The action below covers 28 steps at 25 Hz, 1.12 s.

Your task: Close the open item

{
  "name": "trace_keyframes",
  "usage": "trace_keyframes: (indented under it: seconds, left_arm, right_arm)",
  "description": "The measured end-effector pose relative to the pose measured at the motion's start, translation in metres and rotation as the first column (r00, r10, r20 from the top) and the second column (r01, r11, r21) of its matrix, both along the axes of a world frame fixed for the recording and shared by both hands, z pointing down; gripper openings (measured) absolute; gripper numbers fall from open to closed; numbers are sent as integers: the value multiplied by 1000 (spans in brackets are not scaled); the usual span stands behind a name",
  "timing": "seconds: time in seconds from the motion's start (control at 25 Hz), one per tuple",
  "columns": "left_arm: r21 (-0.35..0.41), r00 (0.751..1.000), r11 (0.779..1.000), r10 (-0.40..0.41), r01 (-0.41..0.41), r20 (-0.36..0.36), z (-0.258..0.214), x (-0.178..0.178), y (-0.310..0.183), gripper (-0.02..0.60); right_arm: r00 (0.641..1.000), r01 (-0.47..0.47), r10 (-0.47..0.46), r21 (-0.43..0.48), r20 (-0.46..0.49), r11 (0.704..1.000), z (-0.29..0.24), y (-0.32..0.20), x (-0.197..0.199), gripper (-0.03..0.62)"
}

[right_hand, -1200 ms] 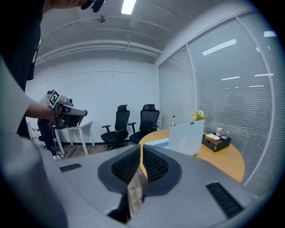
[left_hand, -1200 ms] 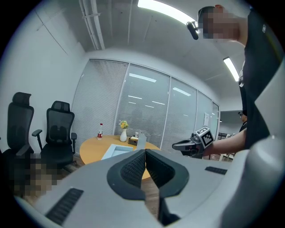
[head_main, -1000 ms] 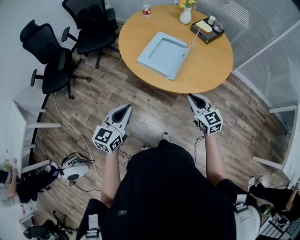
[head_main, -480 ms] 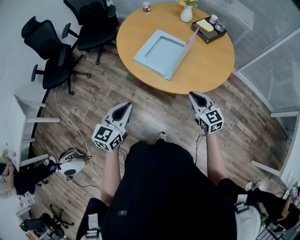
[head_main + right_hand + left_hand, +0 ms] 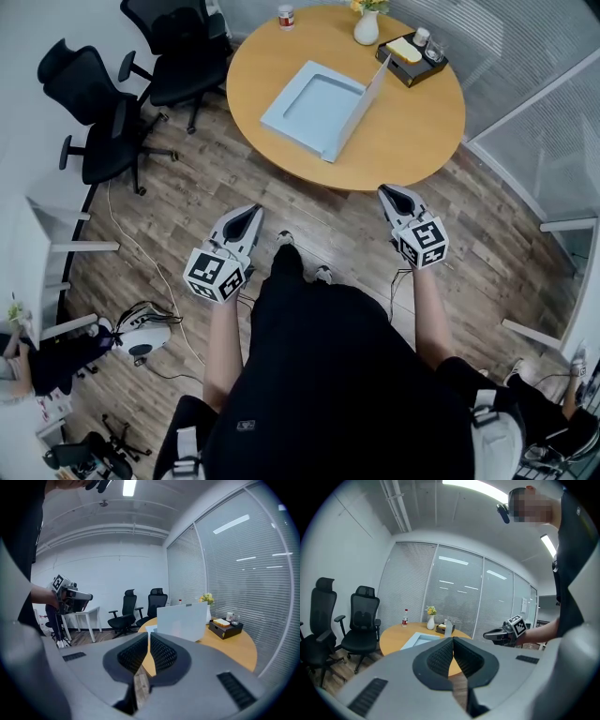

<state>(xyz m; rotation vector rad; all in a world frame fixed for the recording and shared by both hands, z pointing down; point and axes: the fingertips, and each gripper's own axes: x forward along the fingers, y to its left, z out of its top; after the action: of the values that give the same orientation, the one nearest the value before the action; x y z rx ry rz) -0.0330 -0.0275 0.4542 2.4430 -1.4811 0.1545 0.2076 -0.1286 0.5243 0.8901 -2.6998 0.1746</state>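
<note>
The open item (image 5: 311, 106) is a flat pale-blue case lying on the round wooden table (image 5: 412, 131), its lid (image 5: 358, 101) standing upright at the right side. In the right gripper view the lid (image 5: 182, 620) faces me as a white panel; in the left gripper view the case (image 5: 421, 639) lies low on the table. My left gripper (image 5: 249, 216) and right gripper (image 5: 396, 195) both hover over the wood floor short of the table, pointing toward it. Both are shut with nothing held, pads (image 5: 440, 656) pressed together.
Two black office chairs (image 5: 94, 112) stand left of the table. A vase with flowers (image 5: 366, 26), a black tray (image 5: 412, 58) and a small bottle (image 5: 286, 17) sit on the table's far side. Glass walls with blinds (image 5: 534, 103) run at the right; cables (image 5: 141, 328) lie on the floor.
The person has stepped forward, one foot now showing between the grippers. Both grippers have come slightly nearer the table, still shut. The case has not changed.
</note>
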Motion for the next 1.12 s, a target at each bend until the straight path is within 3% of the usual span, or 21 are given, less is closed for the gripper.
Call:
trace_keyframes:
  seconds: [0.4, 1.12]
  left_arm:
    - [12, 999, 999, 50, -50, -16, 6, -9, -51, 6]
    - [-13, 992, 993, 117, -118, -41, 18, -62, -165, 6]
  right_arm:
    - [998, -62, 62, 16, -18, 998, -1, -41, 2, 11]
    - [992, -101, 101, 6, -78, 995, 4, -122, -49, 11]
